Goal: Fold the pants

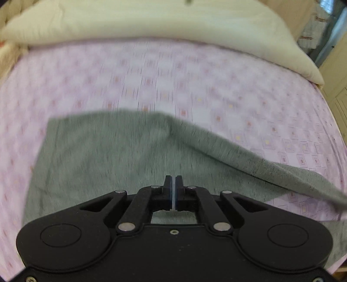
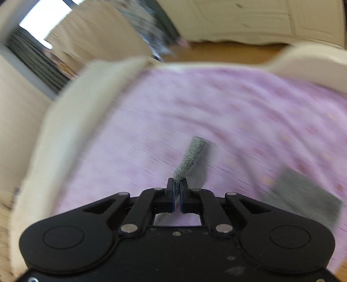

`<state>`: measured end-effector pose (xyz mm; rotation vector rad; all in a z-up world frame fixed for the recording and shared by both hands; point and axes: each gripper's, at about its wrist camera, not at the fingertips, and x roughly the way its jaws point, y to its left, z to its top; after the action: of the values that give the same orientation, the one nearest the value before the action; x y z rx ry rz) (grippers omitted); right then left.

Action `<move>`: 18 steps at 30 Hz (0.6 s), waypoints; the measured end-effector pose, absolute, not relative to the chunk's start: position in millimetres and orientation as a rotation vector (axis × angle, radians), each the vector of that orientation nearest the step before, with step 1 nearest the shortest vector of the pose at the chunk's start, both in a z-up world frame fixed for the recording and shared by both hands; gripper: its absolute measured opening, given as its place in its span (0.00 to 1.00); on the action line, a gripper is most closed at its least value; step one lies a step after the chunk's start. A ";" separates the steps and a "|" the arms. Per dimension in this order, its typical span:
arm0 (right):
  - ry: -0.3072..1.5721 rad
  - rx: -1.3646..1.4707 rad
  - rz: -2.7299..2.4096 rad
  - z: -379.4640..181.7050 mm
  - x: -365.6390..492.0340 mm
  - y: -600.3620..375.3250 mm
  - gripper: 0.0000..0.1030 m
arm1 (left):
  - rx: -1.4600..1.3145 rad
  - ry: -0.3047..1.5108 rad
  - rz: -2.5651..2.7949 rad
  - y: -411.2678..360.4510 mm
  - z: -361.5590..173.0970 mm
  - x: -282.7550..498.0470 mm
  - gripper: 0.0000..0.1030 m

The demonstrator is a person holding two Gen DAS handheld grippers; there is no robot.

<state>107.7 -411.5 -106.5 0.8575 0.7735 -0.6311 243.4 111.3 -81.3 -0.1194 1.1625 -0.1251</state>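
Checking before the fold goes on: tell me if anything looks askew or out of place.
The grey pants lie unevenly on the pink sheet: one part is flat, while a strip is pulled up and off to the right. The right hand-held gripper is shut on a twisted bit of that fabric. No damage shows.

Pink patterned bedsheet (image 1: 151, 76), cream duvet (image 1: 130, 19) bunched along its far edge
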 end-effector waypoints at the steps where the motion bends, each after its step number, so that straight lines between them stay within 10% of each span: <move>1: 0.781 0.868 -0.633 -113.6 103.2 -412.7 0.05 | -0.153 1.178 -0.116 112.7 -83.8 251.0 0.15; 5: 0.764 0.883 -0.633 -117.6 98.7 -411.7 0.05 | -0.236 1.216 -0.150 101.7 -93.8 288.6 0.47; 18: 0.747 0.885 -0.621 -111.0 97.4 -412.8 0.05 | -0.071 1.398 -0.025 24.1 -150.3 380.2 0.52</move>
<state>97.4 -412.8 -111.0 0.8854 0.7475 -0.6209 380.2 24.1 -150.3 -0.0706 1.3983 -0.0249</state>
